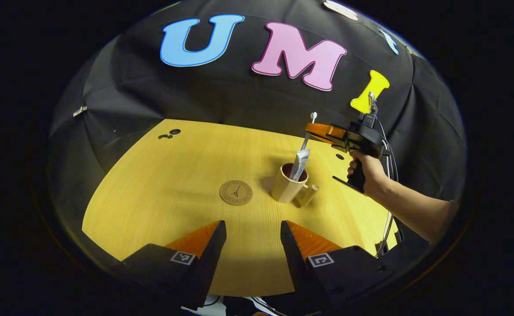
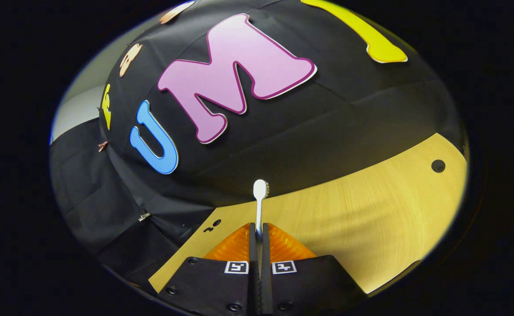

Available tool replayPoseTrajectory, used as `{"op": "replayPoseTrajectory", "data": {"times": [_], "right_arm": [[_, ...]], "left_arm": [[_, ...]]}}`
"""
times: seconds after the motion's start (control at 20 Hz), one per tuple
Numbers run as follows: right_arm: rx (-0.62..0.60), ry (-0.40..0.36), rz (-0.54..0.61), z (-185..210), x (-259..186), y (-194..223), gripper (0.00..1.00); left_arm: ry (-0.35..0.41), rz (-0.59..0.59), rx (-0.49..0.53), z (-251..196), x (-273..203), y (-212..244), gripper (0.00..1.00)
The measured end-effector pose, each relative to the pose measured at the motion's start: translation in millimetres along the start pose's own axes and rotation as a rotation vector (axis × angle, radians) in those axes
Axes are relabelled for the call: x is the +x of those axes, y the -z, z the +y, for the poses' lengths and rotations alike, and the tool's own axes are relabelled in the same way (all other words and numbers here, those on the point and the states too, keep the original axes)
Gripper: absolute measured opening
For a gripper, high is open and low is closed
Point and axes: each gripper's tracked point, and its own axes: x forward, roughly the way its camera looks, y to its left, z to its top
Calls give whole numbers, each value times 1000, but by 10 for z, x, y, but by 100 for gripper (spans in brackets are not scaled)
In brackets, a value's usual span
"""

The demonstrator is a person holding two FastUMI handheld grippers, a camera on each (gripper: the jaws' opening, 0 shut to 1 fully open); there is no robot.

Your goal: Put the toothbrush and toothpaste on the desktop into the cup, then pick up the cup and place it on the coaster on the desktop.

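Your right tool [image 2: 257, 228] is clamping the toothbrush [image 2: 260, 202]: in the right gripper view its two orange fingers [image 2: 235, 245] are pressed together on the white handle, and the bristled head is sticking out beyond their tips, pointing toward the black cloth wall [image 2: 327, 131]. In the left gripper view you are holding that same right tool [image 1: 320, 131] in your hand [image 1: 366, 173], up over the cup [image 1: 288, 184], with the toothbrush [image 1: 308, 131] running down from its fingers so that its lower end is reaching into the cup's mouth. The brush is leaning, head uppermost.

The beige cup is standing upright on the yellow wooden worktop [image 1: 173, 184], its handle turned toward the near right. The toothpaste [image 1: 300, 164] tube is standing inside it, rising above the rim and leaning just beside the toothbrush handle; I cannot tell whether the two are touching.

The round coaster [image 1: 236, 192] is lying flat on the worktop just beside the cup, on its left, apart from it and with nothing on it.

Your left tool [image 1: 253, 230] is hovering near the front edge of the worktop with its fingers spread apart and nothing between them. The coaster and the cup are both lying ahead of it, the coaster almost straight ahead of the gap and the cup a little to the right, both well apart from its fingertips.
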Motion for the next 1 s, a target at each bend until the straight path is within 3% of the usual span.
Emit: {"op": "replayPoseTrajectory", "data": {"times": [0.5,1.0], "right_arm": [[-124,-52,41,189,4,436,5],[-268,51,42,127,-256,668,7]], "left_arm": [[-55,13,-1,186,-89,157,78],[-32,28,61,245,-185,178,78]]}}
